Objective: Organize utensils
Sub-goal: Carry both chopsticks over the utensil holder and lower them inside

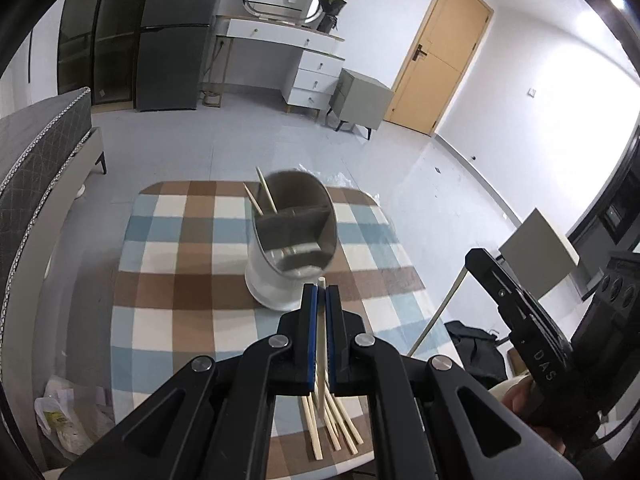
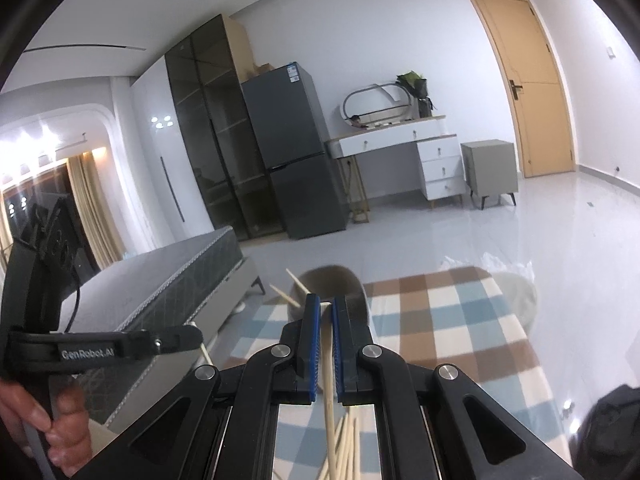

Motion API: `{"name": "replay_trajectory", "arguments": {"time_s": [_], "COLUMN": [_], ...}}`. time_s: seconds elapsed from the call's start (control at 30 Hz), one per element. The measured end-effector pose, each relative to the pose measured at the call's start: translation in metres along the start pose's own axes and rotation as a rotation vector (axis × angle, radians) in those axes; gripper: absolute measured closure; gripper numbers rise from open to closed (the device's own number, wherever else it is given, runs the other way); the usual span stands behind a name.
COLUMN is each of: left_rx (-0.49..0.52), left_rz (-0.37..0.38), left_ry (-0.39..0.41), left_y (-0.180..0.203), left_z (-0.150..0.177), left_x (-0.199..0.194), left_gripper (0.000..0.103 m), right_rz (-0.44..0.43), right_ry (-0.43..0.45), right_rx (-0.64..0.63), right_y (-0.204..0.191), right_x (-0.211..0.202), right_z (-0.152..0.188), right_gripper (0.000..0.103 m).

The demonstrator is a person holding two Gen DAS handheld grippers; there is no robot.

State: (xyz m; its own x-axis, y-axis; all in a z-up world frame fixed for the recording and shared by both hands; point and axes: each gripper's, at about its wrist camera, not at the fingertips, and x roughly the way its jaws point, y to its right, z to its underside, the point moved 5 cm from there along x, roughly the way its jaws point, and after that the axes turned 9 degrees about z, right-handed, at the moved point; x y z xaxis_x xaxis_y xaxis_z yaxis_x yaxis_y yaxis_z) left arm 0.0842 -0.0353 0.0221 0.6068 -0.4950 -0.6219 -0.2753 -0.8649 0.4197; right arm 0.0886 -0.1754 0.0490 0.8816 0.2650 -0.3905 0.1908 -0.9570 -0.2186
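Pale wooden chopsticks: two stand in the white holder point(image 1: 280, 280), several lie loose point(image 1: 332, 428). Each gripper, left point(image 1: 321, 292) and right point(image 2: 326, 304), clamps one chopstick point(image 1: 321, 344).

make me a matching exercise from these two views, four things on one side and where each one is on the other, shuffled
Things:
1. left gripper
2. utensil holder
3. loose chopsticks
4. two chopsticks

Places or states:
A. standing in the holder's far compartment
B. lying in a heap on the near edge of the checked cloth
C. shut on a single chopstick
D. upright on the middle of the checked cloth

Pairs: 1-C, 2-D, 3-B, 4-A
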Motion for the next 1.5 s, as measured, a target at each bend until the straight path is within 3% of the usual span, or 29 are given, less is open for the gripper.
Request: {"name": "replay_trajectory", "arguments": {"time_s": [0.6,0.77,1.13,1.5], "left_rx": [-0.085,-0.109,-0.153,-0.172], "left_rz": [0.077,0.086,0.076,0.093], "left_ry": [0.099,0.138,0.172,0.156], "left_y": [-0.018,-0.03,-0.062,-0.07], "left_z": [-0.105,-0.134,-0.158,-0.143], "left_x": [-0.007,0.002,0.041,0.054], "left_gripper": [0.103,0.103,0.103,0.103], "right_rz": [-0.12,-0.148,-0.151,-0.154], "right_ry": [0.14,0.181,0.155,0.12], "right_rx": [-0.195,-0.238,-0.257,-0.251], "right_y": [-0.053,-0.067,-0.06,-0.048], "right_x": [0.054,0.081,0.14,0.156], "right_z": [-0.114,-0.131,-0.11,-0.09], "right_gripper": [0.098,0.098,0.098,0.098]}}
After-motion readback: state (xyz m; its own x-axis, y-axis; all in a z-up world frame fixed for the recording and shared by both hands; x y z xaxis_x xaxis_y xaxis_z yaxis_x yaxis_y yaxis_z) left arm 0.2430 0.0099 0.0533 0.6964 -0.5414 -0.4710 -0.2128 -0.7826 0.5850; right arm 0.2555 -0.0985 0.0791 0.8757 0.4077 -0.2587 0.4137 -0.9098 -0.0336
